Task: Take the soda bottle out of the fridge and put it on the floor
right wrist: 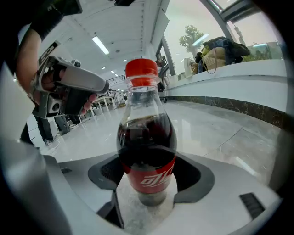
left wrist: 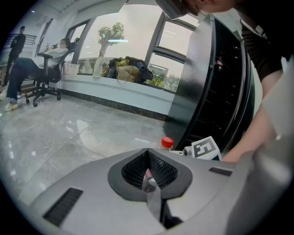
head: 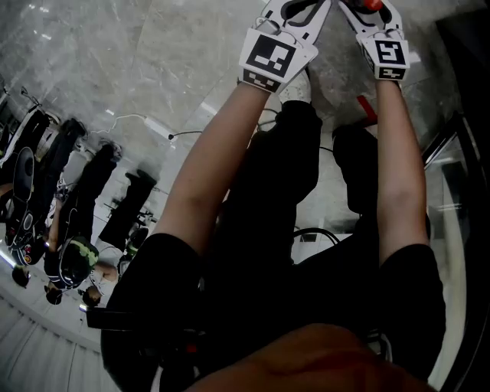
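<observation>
The soda bottle point(right wrist: 147, 147), dark cola with a red cap and red label, stands upright between the jaws of my right gripper point(right wrist: 148, 195), which is shut on its lower body. Its base sits at the marble floor point(right wrist: 220, 133). In the head view both grippers reach down past the person's legs: the right gripper point(head: 367, 8) with the red cap point(head: 371, 4) showing, the left gripper point(head: 295, 11) beside it. My left gripper point(left wrist: 149, 176) is shut and holds nothing. The left gripper view shows the bottle's cap point(left wrist: 167, 143) just beyond, next to the fridge point(left wrist: 202, 82).
The dark fridge door point(head: 459, 153) stands open at the right. A white cable point(head: 145, 122) lies on the floor. An office chair point(left wrist: 48, 69) with a seated person, and bags point(left wrist: 128, 69) on a window ledge, are farther off. Shoes point(head: 295, 84) stand near the grippers.
</observation>
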